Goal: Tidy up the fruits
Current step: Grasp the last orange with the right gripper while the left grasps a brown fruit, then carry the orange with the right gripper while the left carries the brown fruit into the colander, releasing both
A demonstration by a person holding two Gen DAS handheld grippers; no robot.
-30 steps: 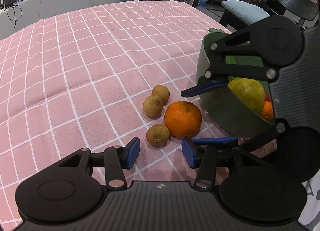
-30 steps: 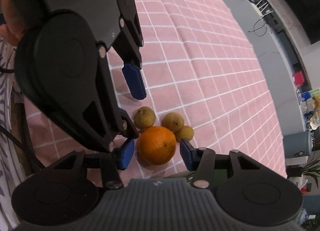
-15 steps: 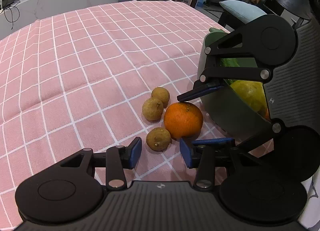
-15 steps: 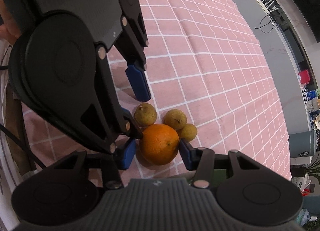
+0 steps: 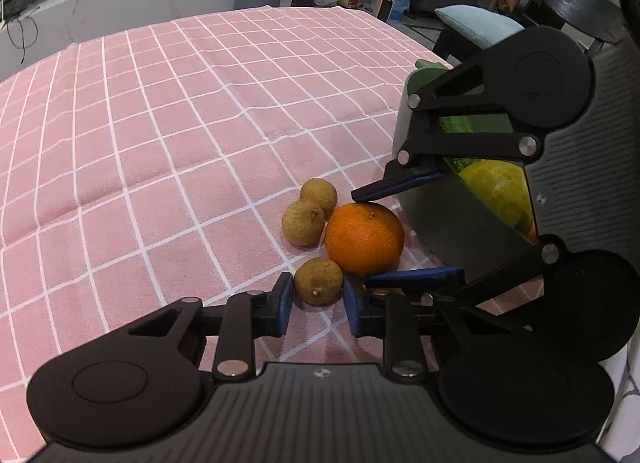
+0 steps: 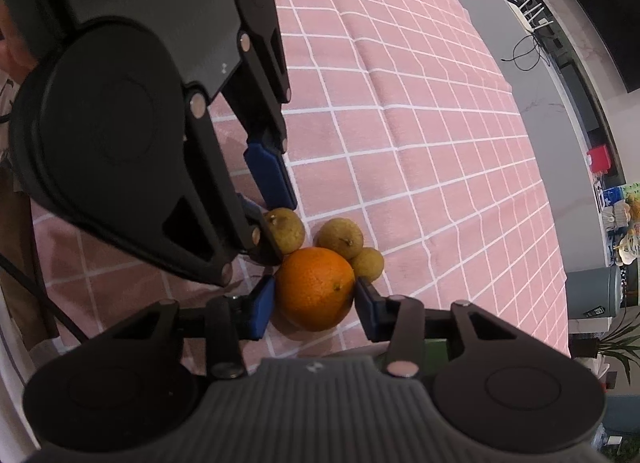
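An orange point(image 5: 364, 238) and three small brown longans lie together on the pink checked tablecloth. My left gripper point(image 5: 316, 303) is open, its blue pads on either side of the nearest longan point(image 5: 318, 281) without pressing it. My right gripper point(image 6: 314, 303) is open around the orange point(image 6: 314, 287), with the pads close to its sides. The right gripper also shows in the left wrist view point(image 5: 404, 231), straddling the orange. The other two longans point(image 5: 304, 221) sit just behind.
A green bowl point(image 5: 440, 215) at the right holds a yellow-green fruit point(image 5: 500, 191), an orange piece and something green. The left gripper's body point(image 6: 120, 135) fills the left of the right wrist view. Chairs and a counter stand beyond the table.
Both grippers have moved forward. The left pads now flank the near longan and have narrowed. The right pads have come in around the orange.
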